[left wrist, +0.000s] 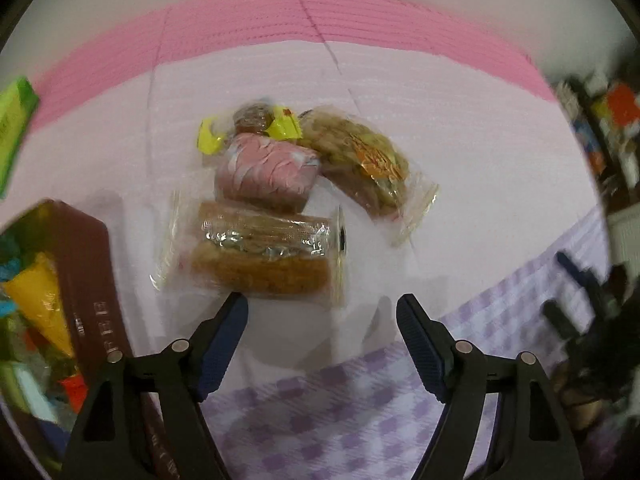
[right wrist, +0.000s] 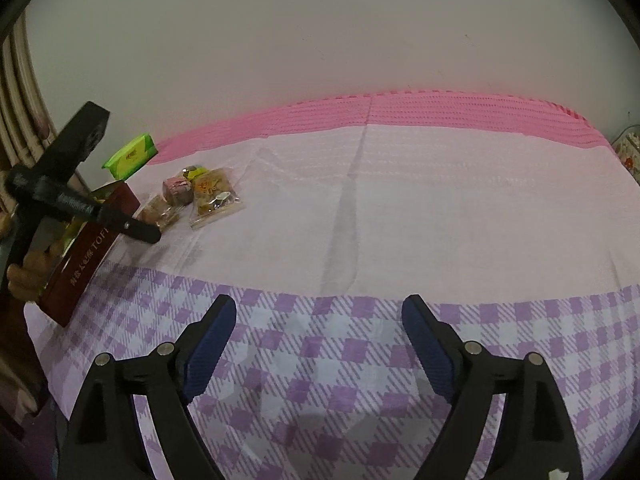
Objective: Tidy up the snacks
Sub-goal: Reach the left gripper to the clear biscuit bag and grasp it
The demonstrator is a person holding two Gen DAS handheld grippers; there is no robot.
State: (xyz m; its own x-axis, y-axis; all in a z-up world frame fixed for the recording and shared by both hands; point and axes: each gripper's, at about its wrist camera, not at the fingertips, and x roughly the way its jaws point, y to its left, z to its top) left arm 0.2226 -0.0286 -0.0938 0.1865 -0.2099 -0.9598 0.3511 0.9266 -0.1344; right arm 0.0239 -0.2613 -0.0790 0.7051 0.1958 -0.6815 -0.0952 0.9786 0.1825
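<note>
- Left wrist view: your left gripper [left wrist: 322,304] points down at four wrapped snacks [left wrist: 280,184] clustered on the pale sheet [left wrist: 460,128]. The brown cake [left wrist: 264,252] lies nearest, just past the fingertips. Only here does the dark red box [left wrist: 86,256] show its wrapped contents.
- Left tongs: spread wide, gripping nothing.
- Right wrist view: your right gripper [right wrist: 318,306] hangs over purple checked cloth [right wrist: 320,360], far from the snacks [right wrist: 200,196].
- Right tongs: spread, empty.

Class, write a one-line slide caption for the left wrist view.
Open left gripper hovers above wrapped snacks beside the brown box.
</note>
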